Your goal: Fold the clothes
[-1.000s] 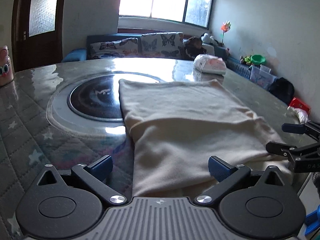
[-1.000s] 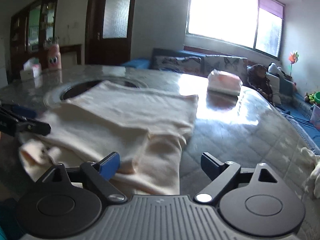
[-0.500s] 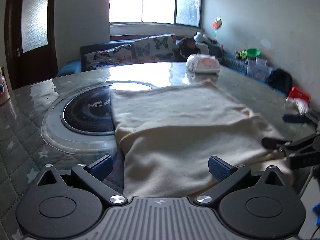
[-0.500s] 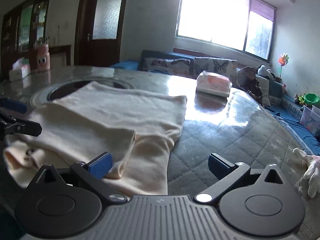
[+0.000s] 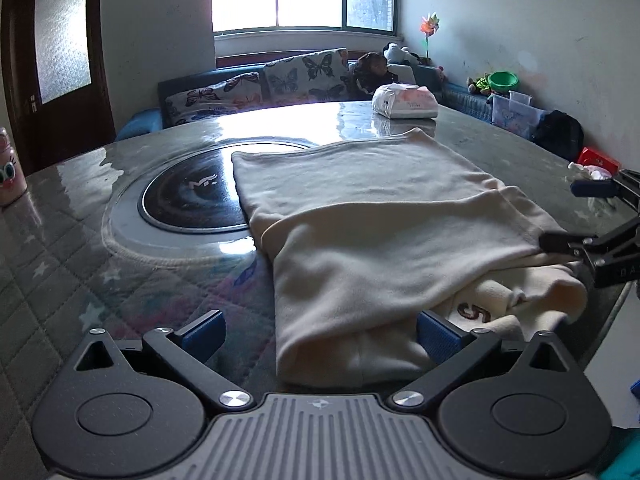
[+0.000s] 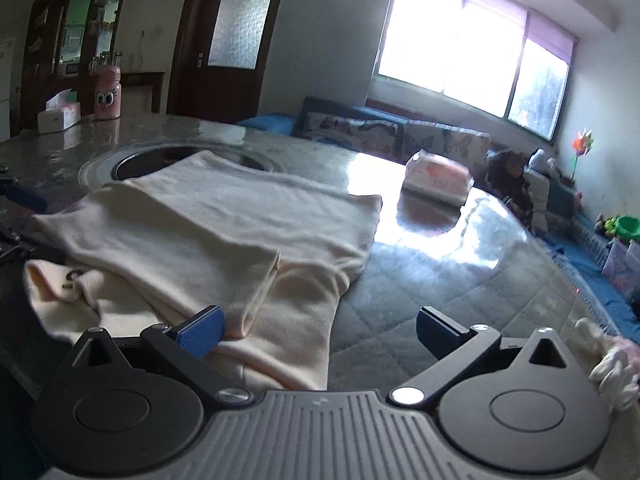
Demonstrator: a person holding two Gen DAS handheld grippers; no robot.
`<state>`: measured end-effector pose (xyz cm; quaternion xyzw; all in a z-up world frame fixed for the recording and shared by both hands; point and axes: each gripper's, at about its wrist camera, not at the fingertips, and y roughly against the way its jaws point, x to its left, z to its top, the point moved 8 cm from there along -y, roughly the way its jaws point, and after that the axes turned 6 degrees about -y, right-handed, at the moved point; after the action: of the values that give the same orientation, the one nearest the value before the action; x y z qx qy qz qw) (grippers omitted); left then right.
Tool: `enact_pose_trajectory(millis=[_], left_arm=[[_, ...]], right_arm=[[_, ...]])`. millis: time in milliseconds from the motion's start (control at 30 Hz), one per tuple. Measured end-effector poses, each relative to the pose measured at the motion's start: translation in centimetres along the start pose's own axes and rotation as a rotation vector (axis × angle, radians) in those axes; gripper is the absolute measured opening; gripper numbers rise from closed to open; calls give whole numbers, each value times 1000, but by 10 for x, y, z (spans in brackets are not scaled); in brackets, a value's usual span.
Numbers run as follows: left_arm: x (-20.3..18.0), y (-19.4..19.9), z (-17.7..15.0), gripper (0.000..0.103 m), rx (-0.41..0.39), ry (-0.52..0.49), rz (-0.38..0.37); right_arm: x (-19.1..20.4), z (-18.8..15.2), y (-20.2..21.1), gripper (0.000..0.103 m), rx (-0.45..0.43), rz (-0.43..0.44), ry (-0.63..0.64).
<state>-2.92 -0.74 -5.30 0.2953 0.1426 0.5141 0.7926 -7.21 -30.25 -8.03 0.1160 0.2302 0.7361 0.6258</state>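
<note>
Home living room: butterfly-cushioned sofa [image 5: 256, 88], toys [image 5: 496, 80], wooden door [image 6: 228, 36].

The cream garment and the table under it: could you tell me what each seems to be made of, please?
The garment looks like a soft knit, perhaps fleece or thick cotton: matte, slightly fuzzy, with rounded folds. The table seems to have a quilted cloth under a clear glossy sheet, glass or plastic: stitched diamonds show through, and the window glares off it.

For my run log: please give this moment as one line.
phase: mid-fold | garment: cream, partly folded on table | left gripper: open | right gripper: open
</note>
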Motion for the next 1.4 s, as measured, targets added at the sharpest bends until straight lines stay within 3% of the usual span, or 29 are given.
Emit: enact_pose_trajectory(millis=[333, 667, 800, 967, 1200, 1400], left_arm=[[20, -16, 24, 103, -11, 84, 39], [44, -43, 57, 103, -7, 168, 43], [54, -61, 54, 103, 31, 203, 70], [69, -66, 47, 103, 55, 262, 94], [70, -54, 35, 103, 40, 181, 132], [70, -44, 30, 103, 30, 171, 123]], right_arm=[[17, 27, -35, 103, -30, 38, 2], [14, 35, -61, 103, 14, -13, 22], [8, 29, -73, 103, 63, -18, 2], [2, 36, -64, 103, 31, -21, -24], [2, 32, -69, 103, 52, -25, -14], [2, 35, -61, 103, 37, -17, -30]])
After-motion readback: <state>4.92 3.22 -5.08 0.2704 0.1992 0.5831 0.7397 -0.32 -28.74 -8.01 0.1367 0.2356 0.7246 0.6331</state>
